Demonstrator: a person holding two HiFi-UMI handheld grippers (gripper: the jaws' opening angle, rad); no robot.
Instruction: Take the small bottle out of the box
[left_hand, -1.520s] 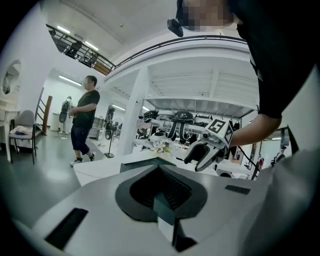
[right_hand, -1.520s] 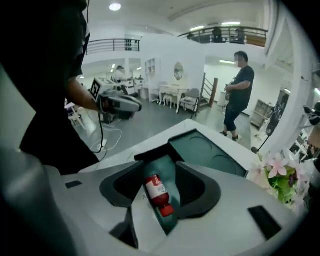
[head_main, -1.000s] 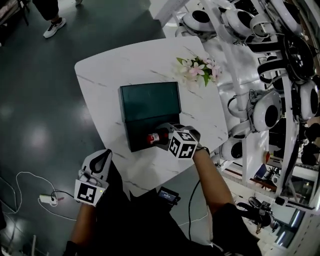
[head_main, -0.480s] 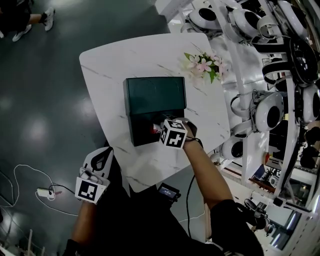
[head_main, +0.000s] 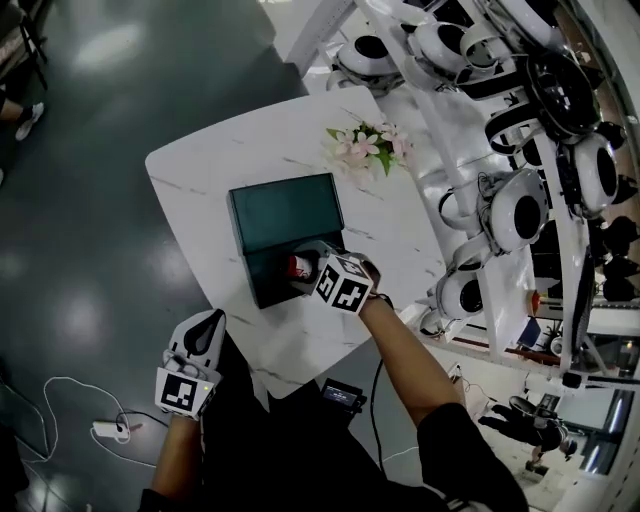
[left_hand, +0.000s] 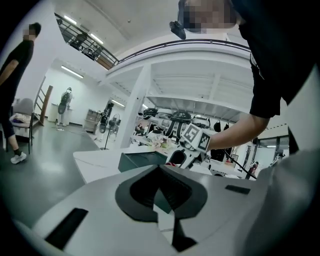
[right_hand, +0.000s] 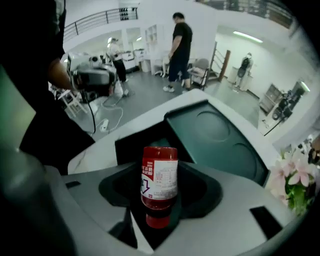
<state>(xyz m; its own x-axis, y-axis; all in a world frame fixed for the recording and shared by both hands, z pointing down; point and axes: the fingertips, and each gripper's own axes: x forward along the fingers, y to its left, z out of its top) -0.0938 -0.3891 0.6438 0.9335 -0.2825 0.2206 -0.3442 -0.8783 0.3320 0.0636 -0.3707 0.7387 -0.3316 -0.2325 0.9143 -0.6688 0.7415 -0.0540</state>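
Note:
A dark green box (head_main: 285, 210) lies open on the white marble table (head_main: 200, 180), its lid flat behind its tray (head_main: 265, 285). A small red bottle (head_main: 299, 266) with a white label is in the tray. My right gripper (head_main: 310, 264) reaches over the tray's near right part. The bottle (right_hand: 160, 180) lies between its jaws, cap end toward the camera. The right gripper (right_hand: 161, 170) stands open, with a gap showing on each side of the bottle. My left gripper (head_main: 205, 325) hangs shut and empty below the table's near edge. Its tip (left_hand: 157, 166) points at the box (left_hand: 140, 160).
A pink flower bunch (head_main: 365, 145) lies on the table behind the box. White rounded machines on racks (head_main: 515, 215) crowd the right side. A black device (head_main: 342, 395) sits under the near table edge. A cable and plug strip (head_main: 105, 430) lie on the floor. People (right_hand: 179, 52) stand beyond the table.
The head view has swung, so the table sits more to the left. My right gripper stays at the box's tray with the bottle at its tip. The left gripper has hardly moved.

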